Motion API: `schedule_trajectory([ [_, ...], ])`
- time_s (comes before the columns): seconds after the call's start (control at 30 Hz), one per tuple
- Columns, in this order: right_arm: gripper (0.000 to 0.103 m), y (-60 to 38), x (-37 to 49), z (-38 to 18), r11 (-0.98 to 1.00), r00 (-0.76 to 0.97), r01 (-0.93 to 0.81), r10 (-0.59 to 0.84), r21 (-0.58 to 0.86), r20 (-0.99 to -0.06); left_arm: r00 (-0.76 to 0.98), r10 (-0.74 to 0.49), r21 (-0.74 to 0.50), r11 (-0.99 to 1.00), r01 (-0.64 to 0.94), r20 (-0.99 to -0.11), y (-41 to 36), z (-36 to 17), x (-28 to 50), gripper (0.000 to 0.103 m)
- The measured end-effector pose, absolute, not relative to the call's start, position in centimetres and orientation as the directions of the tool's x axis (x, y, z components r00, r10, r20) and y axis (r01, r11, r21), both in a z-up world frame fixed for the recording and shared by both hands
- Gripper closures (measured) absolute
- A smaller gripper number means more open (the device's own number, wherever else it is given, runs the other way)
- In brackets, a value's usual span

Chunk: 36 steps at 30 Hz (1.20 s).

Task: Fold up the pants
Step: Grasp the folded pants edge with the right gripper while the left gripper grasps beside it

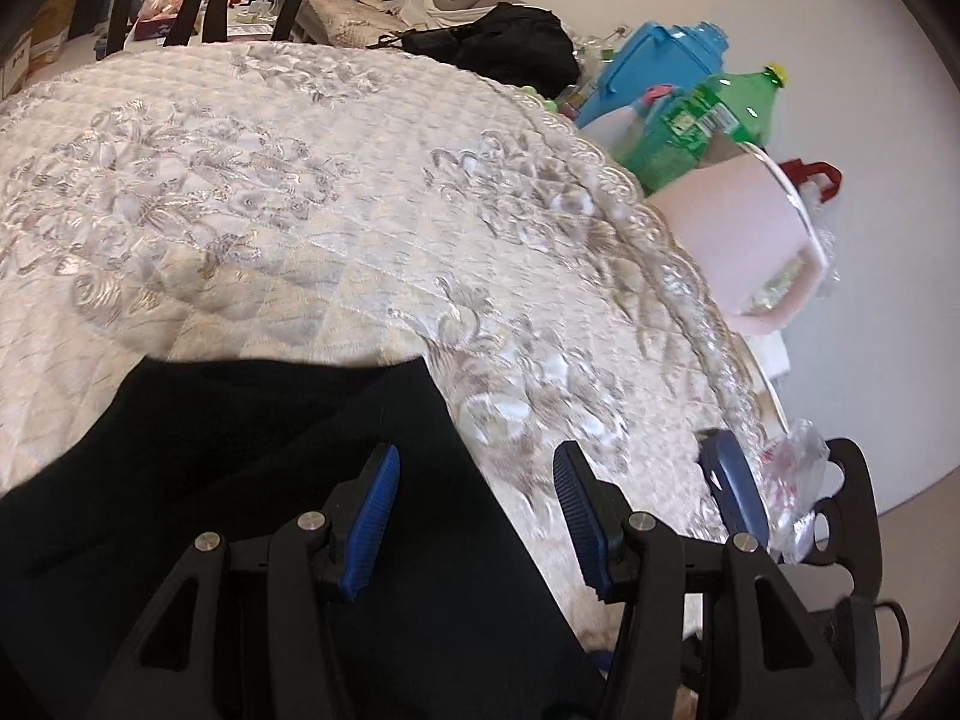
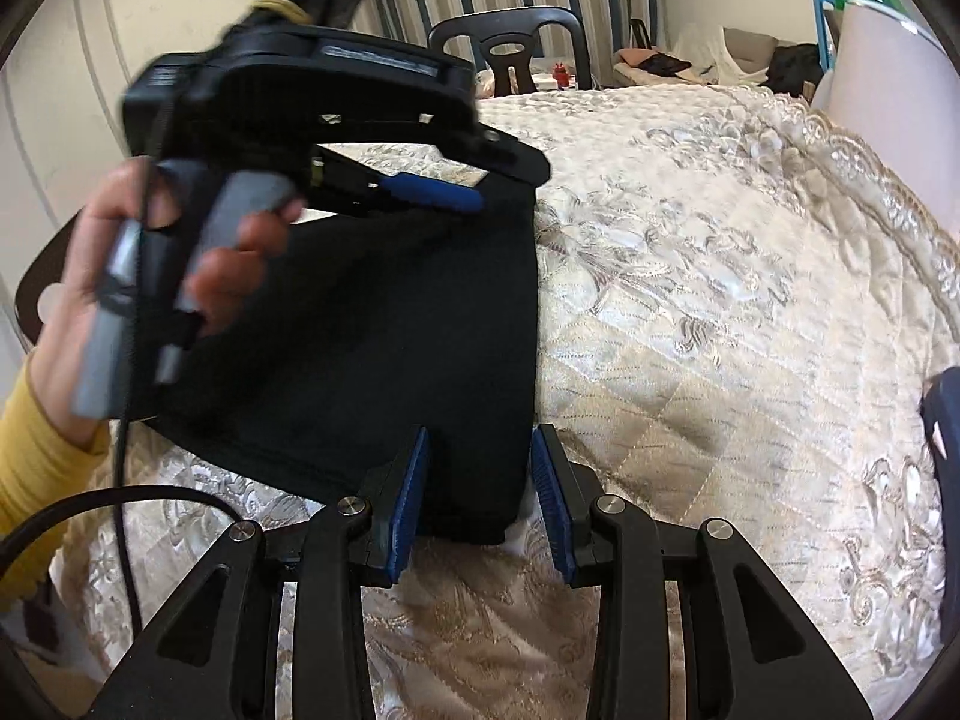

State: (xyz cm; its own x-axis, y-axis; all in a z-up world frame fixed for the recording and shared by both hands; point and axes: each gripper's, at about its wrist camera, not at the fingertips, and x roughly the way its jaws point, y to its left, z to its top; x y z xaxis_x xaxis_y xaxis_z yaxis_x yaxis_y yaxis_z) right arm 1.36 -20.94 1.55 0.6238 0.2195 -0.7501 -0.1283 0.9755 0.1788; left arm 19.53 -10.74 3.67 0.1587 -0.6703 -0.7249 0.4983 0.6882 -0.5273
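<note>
Black pants (image 2: 360, 348) lie folded flat on a cream embroidered tablecloth (image 2: 720, 300). My right gripper (image 2: 477, 489) hovers over their near right corner, with its jaws apart. The corner lies between the blue pads (image 2: 408, 498), which do not press on it. At the far end, a hand in a yellow sleeve (image 2: 36, 468) holds my left gripper (image 2: 474, 186), which is blurred. In the left wrist view, the left gripper (image 1: 474, 486) is open above the edge of the pants (image 1: 240, 480). One pad is over the black cloth and the other over the tablecloth (image 1: 300, 210).
Green bottles (image 1: 702, 120), a blue plastic container (image 1: 654, 60) and a pink tub (image 1: 744, 240) crowd the table's right edge. A black chair (image 2: 510, 42) stands at the far side. A dark blue object (image 1: 732, 492) and a second black chair (image 1: 852, 510) stand at the near right edge.
</note>
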Motion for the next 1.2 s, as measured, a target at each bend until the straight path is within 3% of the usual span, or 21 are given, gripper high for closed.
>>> schedule_trajectory([
  [0.43, 0.066, -21.9, 0.4, 2.3, 0.972, 0.653, -0.112, 0.228, 0.206, -0.722, 0.18, -0.647, -0.5, 0.71, 0.495, -0.741, -11.7, 3.2, 20.6, 0.047],
  [0.53, 0.056, -22.4, 0.8, 2.0, 0.962, 0.643, -0.097, 0.256, 0.254, -0.722, 0.185, -0.621, -0.47, 0.727, 0.5, -0.762, -11.6, 3.9, 20.3, 0.046],
  [0.67, 0.056, -22.4, 1.2, 1.6, 0.946, 0.628, -0.095, 0.298, 0.31, -0.718, 0.198, -0.59, -0.429, 0.742, 0.515, -0.783, -11.2, 4.6, 19.5, 0.043],
  [0.93, 0.056, -21.9, 1.3, 1.6, 0.953, 0.623, -0.082, 0.278, 0.292, -0.732, 0.133, -0.563, -0.431, 0.744, 0.511, -0.815, -11.1, 4.9, 17.9, 0.039],
  [1.03, 0.072, -21.6, 1.4, 1.4, 0.94, 0.606, -0.1, 0.317, 0.325, -0.729, 0.124, -0.553, -0.423, 0.746, 0.514, -0.824, -11.3, 5.2, 17.5, 0.038],
  [1.2, 0.086, -22.2, 0.9, 1.7, 0.924, 0.632, -0.1, 0.346, 0.37, -0.693, 0.094, -0.541, -0.42, 0.739, 0.527, -0.835, -11.5, 5.4, 16.9, 0.035],
])
